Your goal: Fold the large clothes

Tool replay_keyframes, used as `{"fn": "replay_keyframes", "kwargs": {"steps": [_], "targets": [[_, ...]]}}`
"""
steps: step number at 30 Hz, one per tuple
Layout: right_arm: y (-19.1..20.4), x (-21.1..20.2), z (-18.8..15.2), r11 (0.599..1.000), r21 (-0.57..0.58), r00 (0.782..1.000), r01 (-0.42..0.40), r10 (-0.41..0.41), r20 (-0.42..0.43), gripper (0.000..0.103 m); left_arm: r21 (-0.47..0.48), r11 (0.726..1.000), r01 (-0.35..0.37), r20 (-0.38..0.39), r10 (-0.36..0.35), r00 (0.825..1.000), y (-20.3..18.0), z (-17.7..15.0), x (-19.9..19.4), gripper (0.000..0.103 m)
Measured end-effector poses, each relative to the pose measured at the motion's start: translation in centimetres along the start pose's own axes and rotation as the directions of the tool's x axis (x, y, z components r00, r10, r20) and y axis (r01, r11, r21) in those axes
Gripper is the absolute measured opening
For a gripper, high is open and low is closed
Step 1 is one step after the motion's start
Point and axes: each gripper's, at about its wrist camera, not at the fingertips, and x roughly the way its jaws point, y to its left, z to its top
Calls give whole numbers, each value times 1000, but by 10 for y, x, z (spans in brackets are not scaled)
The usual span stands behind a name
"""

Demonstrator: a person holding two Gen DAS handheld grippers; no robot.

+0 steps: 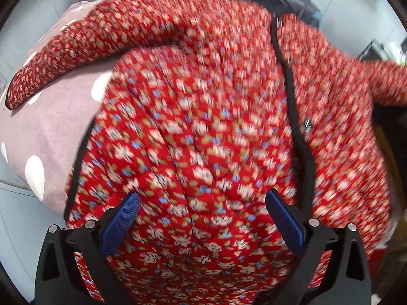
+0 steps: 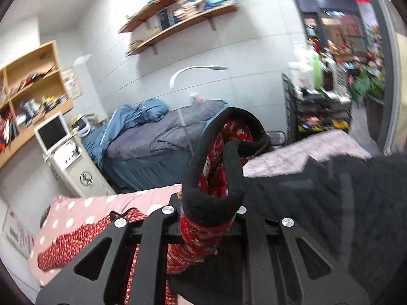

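A red floral quilted jacket (image 1: 198,117) with black trim lies spread on a pink polka-dot bed cover (image 1: 51,132), one sleeve (image 1: 63,58) stretched to the left. My left gripper (image 1: 202,211) hovers open just above the jacket's lower part, its blue pads (image 1: 122,221) wide apart. My right gripper (image 2: 208,211) is shut on the jacket's black-lined edge (image 2: 211,203) and holds it lifted, so the fabric rises in a loop in front of the camera. The jacket's black lining (image 2: 330,203) fills the right side of that view.
The pink polka-dot cover (image 2: 76,211) spans the bed. Behind it stand a second bed with grey and blue bedding (image 2: 152,137), a white machine with a screen (image 2: 66,157), wall shelves (image 2: 178,17) and a black cart (image 2: 318,109).
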Motion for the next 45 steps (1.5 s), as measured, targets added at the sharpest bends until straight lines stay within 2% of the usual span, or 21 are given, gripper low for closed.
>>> {"fn": "replay_keyframes", "kwargs": {"steps": [3,7,10,13,17,19,20,23,25,28,30,32,34,36,37,39,40,42,45], "targets": [[37,16,7,997,-68,999,-35,34,-13,14,-14,1000,-10,38,11,999,7,7,-10,97],[95,46,7,985,-129,993,-114,108,-54,14,-14,999,-33,52,33,998,10,13,-11,97],[154,74,-3,963,-188,978,-194,176,-108,14,-9,999,-35,52,36,998,15,19,-8,97],[223,101,-28,923,-269,956,-275,233,-176,14,-21,999,-41,62,42,997,20,21,-10,97],[305,134,-74,862,-322,908,-392,305,-288,14,-66,997,-39,78,45,996,35,22,-13,97],[342,151,-104,833,-330,876,-445,327,-355,14,-91,995,-36,84,44,996,43,23,-14,97],[361,161,-121,817,-341,861,-465,327,-389,14,-102,994,-42,85,51,995,47,24,-14,97],[399,185,-174,785,-381,836,-489,296,-463,15,-115,992,-59,85,69,994,54,28,-13,97],[410,201,-205,781,-379,818,-497,277,-504,20,-128,990,-59,80,70,994,58,31,-12,97],[414,231,-246,793,-319,759,-519,256,-599,41,-133,990,-54,85,65,994,62,32,-13,97],[412,245,-268,812,-272,718,-516,237,-654,70,-130,990,-57,87,69,994,64,32,-14,97],[408,250,-278,816,-227,680,-531,250,-690,74,-133,990,-57,83,69,994,65,31,-13,97],[403,245,-284,814,-197,656,-547,271,-705,76,-132,990,-54,78,65,995,65,31,-12,97],[398,237,-284,802,-156,629,-577,314,-711,82,-128,991,-50,78,61,995,60,37,-7,97],[396,232,-281,797,-140,622,-588,335,-708,83,-124,991,-47,78,57,995,58,37,-7,97],[389,220,-273,787,-118,616,-606,371,-695,84,-115,992,-42,79,52,996,51,41,-7,97],[386,216,-266,788,-118,624,-605,377,-684,84,-105,993,-43,82,52,995,47,43,-5,97],[373,206,-258,799,-127,653,-588,377,-657,84,-85,996,-40,82,47,996,36,47,-4,97],[348,201,-246,836,-179,715,-518,309,-626,84,-47,998,-40,86,44,995,18,54,-5,97]]}}
